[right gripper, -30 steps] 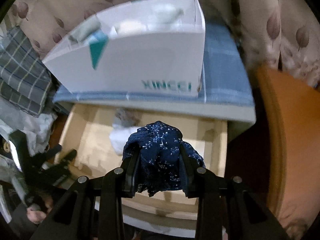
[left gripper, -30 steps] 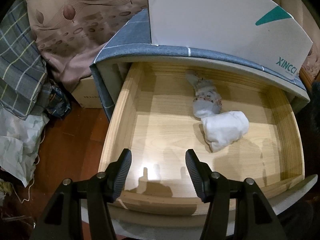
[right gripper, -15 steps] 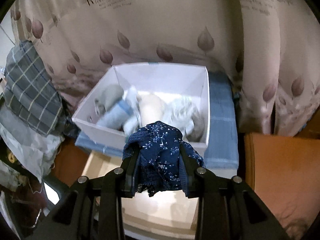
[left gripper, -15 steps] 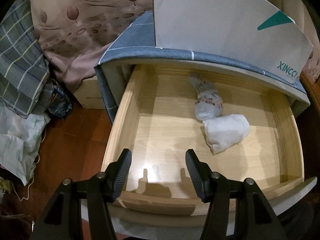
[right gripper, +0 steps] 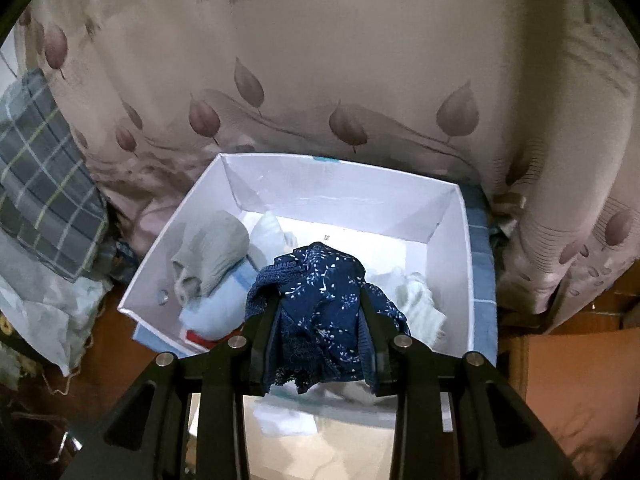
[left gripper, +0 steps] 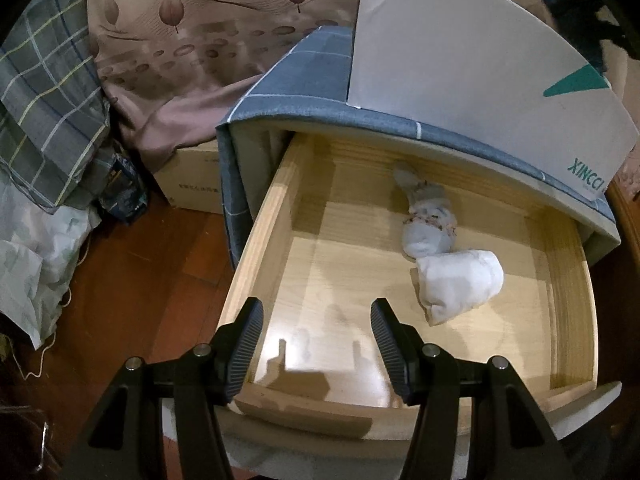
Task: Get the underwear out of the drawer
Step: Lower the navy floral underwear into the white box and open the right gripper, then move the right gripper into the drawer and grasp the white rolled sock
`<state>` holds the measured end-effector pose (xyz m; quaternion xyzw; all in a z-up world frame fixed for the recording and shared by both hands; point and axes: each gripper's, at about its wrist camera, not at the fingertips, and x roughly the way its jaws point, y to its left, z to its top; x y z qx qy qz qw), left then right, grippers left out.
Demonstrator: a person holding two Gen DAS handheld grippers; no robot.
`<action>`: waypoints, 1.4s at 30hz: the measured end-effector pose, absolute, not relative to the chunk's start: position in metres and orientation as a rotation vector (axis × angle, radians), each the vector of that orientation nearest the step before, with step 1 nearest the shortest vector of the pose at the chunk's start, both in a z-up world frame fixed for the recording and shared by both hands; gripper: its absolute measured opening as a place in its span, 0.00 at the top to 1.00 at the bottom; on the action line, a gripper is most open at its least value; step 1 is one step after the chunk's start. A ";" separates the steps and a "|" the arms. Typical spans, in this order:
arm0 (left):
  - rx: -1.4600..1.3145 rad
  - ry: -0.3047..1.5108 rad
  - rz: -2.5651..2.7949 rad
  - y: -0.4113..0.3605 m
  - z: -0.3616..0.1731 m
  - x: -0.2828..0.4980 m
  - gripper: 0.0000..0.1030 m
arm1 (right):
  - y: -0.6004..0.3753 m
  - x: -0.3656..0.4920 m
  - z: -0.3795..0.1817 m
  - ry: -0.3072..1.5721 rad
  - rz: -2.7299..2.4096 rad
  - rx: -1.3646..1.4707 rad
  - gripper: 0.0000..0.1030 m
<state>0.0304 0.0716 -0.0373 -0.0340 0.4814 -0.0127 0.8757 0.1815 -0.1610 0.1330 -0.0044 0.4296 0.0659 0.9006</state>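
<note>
**Carrying the navy underwear over the white box**

The right tongs (right gripper: 320, 320) are clenched on a bunched piece of navy-blue underwear with a small white floral print and a lace edge (right gripper: 320, 300). The cloth fills the gap between the two black fingers and spills out above and below them. It hangs over the near wall of an open white cardboard box (right gripper: 452, 232), which sits on a nightstand covered in blue checked cloth (right gripper: 480, 264). The box already holds several folded pieces: a grey knit one (right gripper: 212, 248), a pale blue one (right gripper: 216, 308) and a whitish ribbed one (right gripper: 420, 300).

To do this step well, the right tongs should probably carry the bundle further in, past the near wall and towards the bare floor at the back of the box, before they let go. The dangling lace edge could otherwise catch on the rim. A low release would keep the cloth from unfolding.

The left tongs (left gripper: 316, 332) stand released and grasp nothing, poised over the front edge of the pulled-out pale wooden drawer (left gripper: 280, 208). Two rolled pieces lie towards the drawer's right: a white one (left gripper: 460, 284) and a greyish patterned one (left gripper: 428, 220) touching it behind. The white roll looks the easier next pick, since it lies nearer the front.
</note>
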 end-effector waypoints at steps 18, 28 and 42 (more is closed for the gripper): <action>-0.088 1.011 -0.034 0.073 -0.041 0.035 0.44 | -0.144 0.211 0.075 0.989 0.154 -0.028 0.65; -0.104 1.014 -0.021 0.076 -0.042 0.035 0.44 | -0.145 0.187 0.104 0.908 0.204 0.001 0.44; -0.128 1.029 0.037 0.091 -0.038 0.030 0.44 | -0.156 0.083 0.085 0.943 0.330 -0.028 0.43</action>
